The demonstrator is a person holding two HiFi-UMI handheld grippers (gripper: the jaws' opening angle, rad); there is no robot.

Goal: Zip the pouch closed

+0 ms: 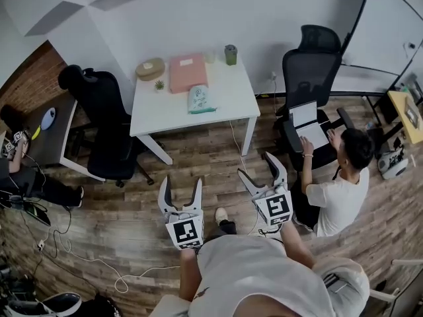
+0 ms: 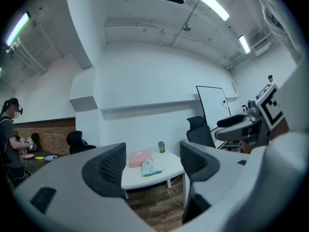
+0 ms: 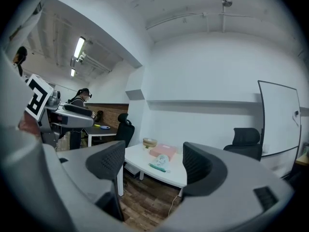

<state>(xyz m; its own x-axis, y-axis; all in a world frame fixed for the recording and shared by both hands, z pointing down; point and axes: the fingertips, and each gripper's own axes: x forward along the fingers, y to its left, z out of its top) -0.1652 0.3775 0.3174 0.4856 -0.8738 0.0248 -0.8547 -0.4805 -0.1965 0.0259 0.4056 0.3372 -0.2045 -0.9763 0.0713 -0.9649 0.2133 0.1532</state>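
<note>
The left gripper point(image 1: 181, 183) and the right gripper point(image 1: 258, 168) both have their jaws wide apart, with nothing between them. The pouch point(image 1: 200, 100) lies well apart from them on the white table point(image 1: 162, 107), just beside a pink box point(image 1: 188, 72).

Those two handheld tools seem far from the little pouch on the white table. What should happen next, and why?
Probably step forward and bring both tools to the pouch. The left tool and right tool are open, empty and over the wooden floor, well short of the white table where the pouch lies near a pink box.
</note>
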